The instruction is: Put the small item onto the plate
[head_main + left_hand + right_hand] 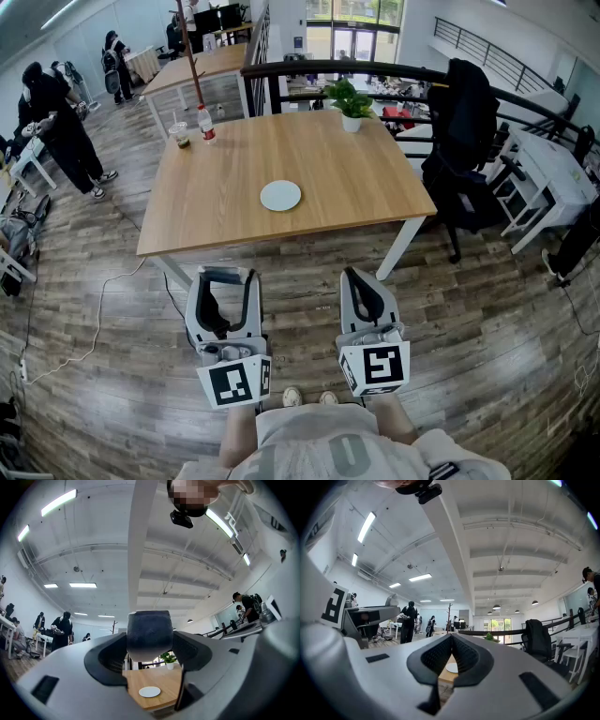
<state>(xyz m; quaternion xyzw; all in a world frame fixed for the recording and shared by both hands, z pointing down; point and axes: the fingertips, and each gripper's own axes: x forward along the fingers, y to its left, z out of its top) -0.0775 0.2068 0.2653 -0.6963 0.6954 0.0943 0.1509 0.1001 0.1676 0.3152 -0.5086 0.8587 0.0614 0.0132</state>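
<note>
Between the jaws of my left gripper [223,276] sits a small dark, rounded item [149,633], and the pads close on both its sides. This gripper hangs over the wooden floor, short of the table's near edge. A round white plate [280,195] lies empty near the middle of the wooden table [356,178]. The same plate [150,692] shows below the item in the left gripper view. My right gripper [352,275] is beside the left one, shut with nothing in it. Past its closed tips [450,638] a sliver of the plate [451,667] is visible.
At the table's far edge stand a potted plant [350,101], a bottle [205,122] and a cup [180,134]. A chair draped with a black jacket [461,131] stands at the right. People [56,127] and other tables are at the far left.
</note>
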